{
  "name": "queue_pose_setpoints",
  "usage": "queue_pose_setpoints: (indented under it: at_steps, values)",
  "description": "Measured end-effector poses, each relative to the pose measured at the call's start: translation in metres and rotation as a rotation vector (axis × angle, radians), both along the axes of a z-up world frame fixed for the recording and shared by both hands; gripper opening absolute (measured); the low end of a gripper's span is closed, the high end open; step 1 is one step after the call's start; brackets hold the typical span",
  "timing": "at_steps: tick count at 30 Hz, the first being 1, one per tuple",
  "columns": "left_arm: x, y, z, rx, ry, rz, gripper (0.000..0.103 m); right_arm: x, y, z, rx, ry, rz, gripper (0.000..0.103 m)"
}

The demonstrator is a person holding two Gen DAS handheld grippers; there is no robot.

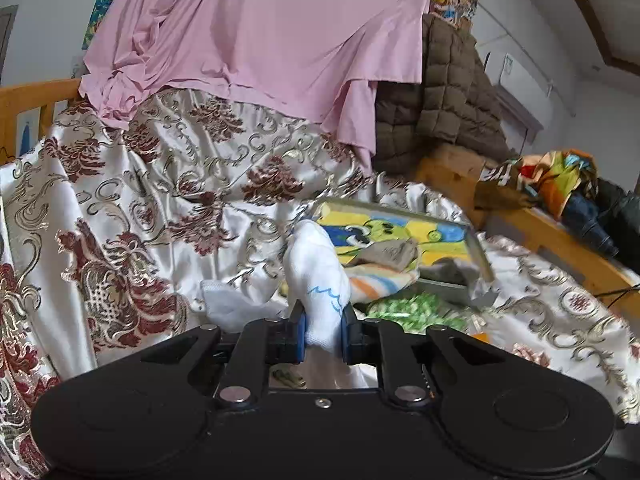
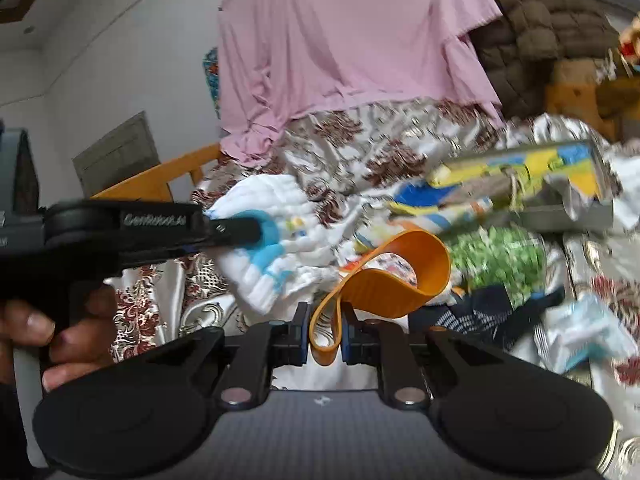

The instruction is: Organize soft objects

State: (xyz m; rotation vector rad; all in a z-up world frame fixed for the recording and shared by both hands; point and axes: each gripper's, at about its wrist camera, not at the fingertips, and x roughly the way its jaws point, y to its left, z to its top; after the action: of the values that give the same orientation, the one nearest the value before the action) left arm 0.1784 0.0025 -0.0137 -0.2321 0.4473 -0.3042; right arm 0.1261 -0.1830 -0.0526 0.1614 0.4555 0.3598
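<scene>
The left tool (image 1: 324, 332) pinches the white sock (image 1: 318, 276) and the right tool (image 2: 325, 336) pinches the orange band (image 2: 400, 280), likely to lift them into the tray (image 1: 478, 256) on the bed.

1. A white sock (image 1: 320, 280) with blue markings stands up bunched, pinched at its lower end, above the patterned bedspread.
2. An orange rubbery band (image 2: 400, 280) curls in an open loop, its folded end pinched.
3. A green-speckled cloth (image 1: 416, 310) lies crumpled beside a striped one (image 1: 380, 280).
</scene>
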Motion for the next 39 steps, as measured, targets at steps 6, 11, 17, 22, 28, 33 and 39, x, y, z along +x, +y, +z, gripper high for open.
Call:
queue_pose_setpoints:
  at_steps: [6, 11, 17, 22, 28, 33, 39]
  values:
    - [-0.004, -0.005, 0.014, -0.014, -0.036, -0.015, 0.017, -0.009, 0.001, 0.012, -0.043, -0.066, -0.009, 0.017]
    - [0.003, -0.018, 0.027, -0.031, -0.053, -0.040, 0.017, -0.012, -0.002, 0.022, -0.097, -0.113, -0.029, 0.017]
    - [0.022, -0.047, 0.042, -0.035, -0.075, -0.079, 0.017, 0.002, -0.015, 0.041, -0.153, -0.195, -0.043, 0.017]
    - [0.054, -0.075, 0.052, -0.038, -0.090, -0.108, 0.017, 0.036, -0.047, 0.054, -0.099, -0.218, -0.129, 0.017]
    - [0.104, -0.110, 0.054, -0.056, -0.094, -0.148, 0.017, 0.090, -0.085, 0.056, -0.084, -0.217, -0.218, 0.017]
    - [0.144, -0.135, 0.047, -0.045, -0.082, -0.178, 0.017, 0.136, -0.115, 0.044, -0.065, -0.187, -0.290, 0.017]
    - [0.187, -0.161, 0.034, -0.034, -0.056, -0.193, 0.017, 0.172, -0.148, 0.026, -0.030, -0.155, -0.353, 0.017]
